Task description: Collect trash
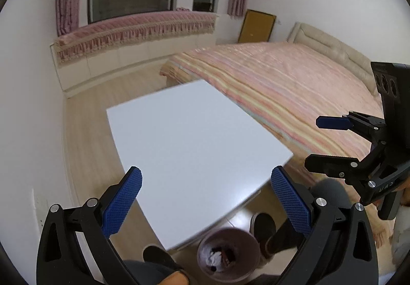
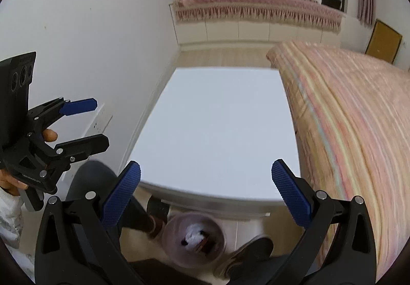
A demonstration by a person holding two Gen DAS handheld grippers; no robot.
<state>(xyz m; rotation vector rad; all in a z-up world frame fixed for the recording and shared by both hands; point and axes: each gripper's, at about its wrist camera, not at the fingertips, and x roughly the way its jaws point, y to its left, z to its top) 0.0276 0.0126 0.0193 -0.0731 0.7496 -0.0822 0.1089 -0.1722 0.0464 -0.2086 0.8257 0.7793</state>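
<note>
A round pinkish trash bin (image 1: pixel 227 256) stands on the floor at the near edge of a white table (image 1: pixel 194 146); white crumpled paper and dark scraps lie inside it. The right wrist view shows the same bin (image 2: pixel 196 242) below the table (image 2: pixel 220 136). My left gripper (image 1: pixel 206 201) hangs open above the table's near corner, nothing between its blue pads. My right gripper (image 2: pixel 206 197) is open too, empty, over the table's front edge. Each gripper shows in the other's view: the right one (image 1: pixel 323 144) at the right, the left one (image 2: pixel 87 123) at the left.
A bed with a striped pink cover (image 1: pixel 294 90) runs along the table's right side. A white wall (image 2: pixel 89 41) borders the left. The person's dark shoes (image 1: pixel 264 228) and legs flank the bin. A window bench with pink fringe (image 1: pixel 135 28) lies at the back.
</note>
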